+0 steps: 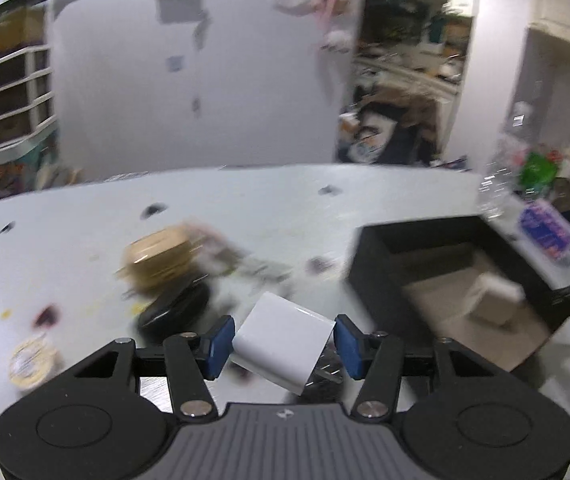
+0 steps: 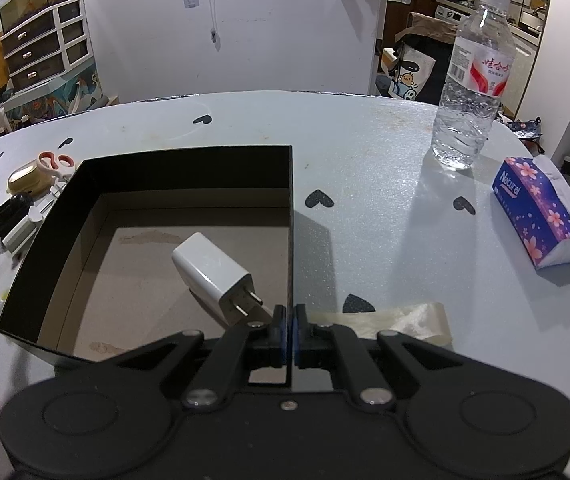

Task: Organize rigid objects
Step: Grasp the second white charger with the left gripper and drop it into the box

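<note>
My left gripper (image 1: pixel 283 342) is shut on a white charger block (image 1: pixel 283 346) and holds it tilted above the table; the view is blurred by motion. A black box (image 1: pixel 441 276) stands to its right, with another white charger (image 1: pixel 493 294) inside. In the right wrist view, my right gripper (image 2: pixel 290 332) is shut on the near right wall of the black box (image 2: pixel 291 220). A white charger (image 2: pixel 217 276) lies on the box floor, prongs pointing towards me.
Left of the box lie a tan round case (image 1: pixel 161 256), a black case (image 1: pixel 173 308), a tape roll (image 1: pixel 31 362) and scissors (image 2: pixel 55 162). A water bottle (image 2: pixel 471 80), a tissue pack (image 2: pixel 541 210) and a plastic strip (image 2: pixel 409 318) are on the right.
</note>
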Action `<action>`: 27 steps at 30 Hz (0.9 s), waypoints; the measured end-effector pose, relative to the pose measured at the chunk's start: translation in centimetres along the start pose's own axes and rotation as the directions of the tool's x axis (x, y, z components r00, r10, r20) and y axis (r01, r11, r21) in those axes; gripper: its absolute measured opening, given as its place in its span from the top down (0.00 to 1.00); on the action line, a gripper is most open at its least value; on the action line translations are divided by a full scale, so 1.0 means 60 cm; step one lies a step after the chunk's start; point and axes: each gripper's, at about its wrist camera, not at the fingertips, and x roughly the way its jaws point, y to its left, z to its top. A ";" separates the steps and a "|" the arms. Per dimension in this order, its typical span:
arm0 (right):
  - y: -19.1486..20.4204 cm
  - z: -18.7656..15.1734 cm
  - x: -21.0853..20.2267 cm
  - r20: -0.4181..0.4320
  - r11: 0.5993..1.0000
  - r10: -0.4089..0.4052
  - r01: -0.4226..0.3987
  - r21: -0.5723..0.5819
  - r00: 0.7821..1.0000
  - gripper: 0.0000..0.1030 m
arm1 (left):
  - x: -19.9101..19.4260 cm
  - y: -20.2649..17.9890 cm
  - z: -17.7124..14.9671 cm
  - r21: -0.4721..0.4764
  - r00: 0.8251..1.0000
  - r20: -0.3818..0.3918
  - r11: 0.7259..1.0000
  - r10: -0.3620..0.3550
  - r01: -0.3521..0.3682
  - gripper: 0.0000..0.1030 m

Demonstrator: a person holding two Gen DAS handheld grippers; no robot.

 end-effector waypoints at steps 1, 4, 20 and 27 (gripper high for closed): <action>0.000 0.000 0.000 0.000 1.000 0.000 0.000 0.000 1.000 0.97 | 0.002 -0.013 0.007 0.003 1.000 0.004 1.000 -0.025 0.025 0.47; 0.000 0.000 0.000 -0.001 1.000 0.001 -0.001 0.000 1.000 0.97 | 0.014 -0.056 0.023 0.022 0.996 0.004 0.995 -0.094 0.094 0.47; 0.002 0.000 0.000 -0.002 1.000 -0.003 0.003 -0.002 1.000 0.97 | 0.106 -0.214 0.025 0.039 0.966 -0.117 0.971 -0.228 0.234 0.47; 0.002 0.001 0.001 -0.003 1.000 -0.005 0.005 -0.003 1.000 0.97 | 0.130 -0.236 0.010 0.017 0.954 -0.156 0.965 -0.256 0.262 0.46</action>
